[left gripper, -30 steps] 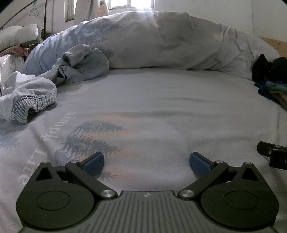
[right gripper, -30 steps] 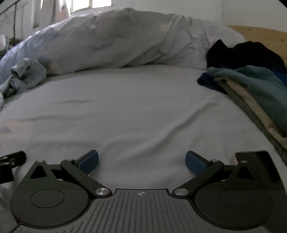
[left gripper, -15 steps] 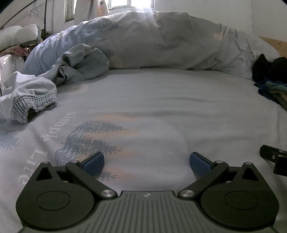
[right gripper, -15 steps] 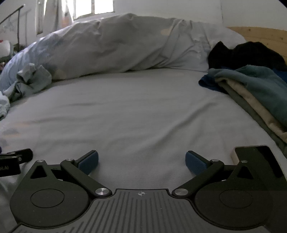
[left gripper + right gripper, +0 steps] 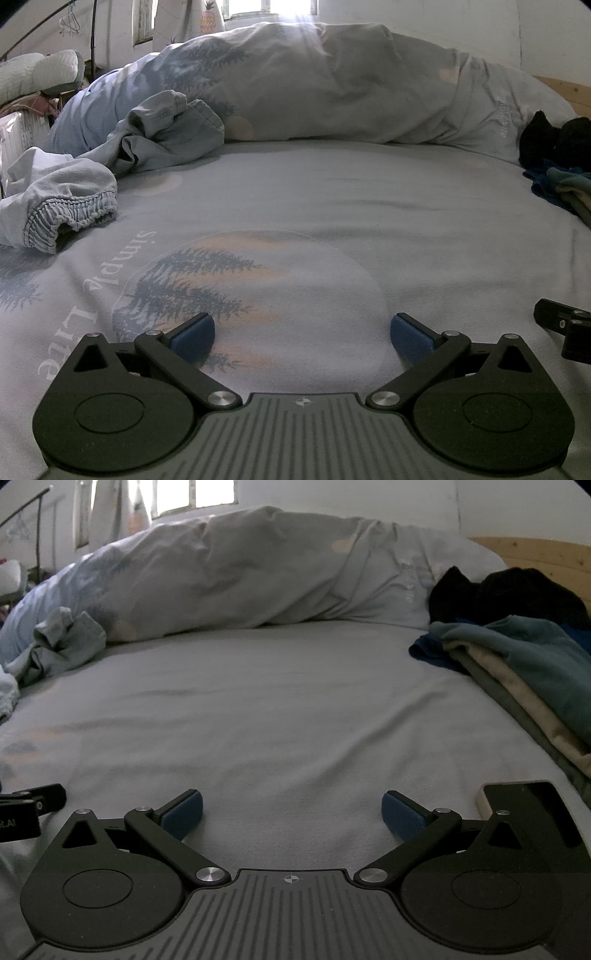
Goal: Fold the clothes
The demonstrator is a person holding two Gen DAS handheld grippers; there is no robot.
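A: What lies on the bed [image 5: 332, 206]?
B: A rolled duvet [image 5: 332, 85] along its far edge. At the right edge, a stack of folded clothes [image 5: 524, 664] under a black garment [image 5: 517, 590].
A: And the unfolded pieces?
B: At the far left corner, crumpled grey trousers [image 5: 166, 136]; just nearer, a pale garment with an elastic hem [image 5: 59, 199].
A: The grippers?
B: The left gripper [image 5: 302, 334] and the right gripper [image 5: 292, 812] both hover low over bare sheet, fingers spread wide, holding nothing. A phone [image 5: 532, 805] lies by the right one.
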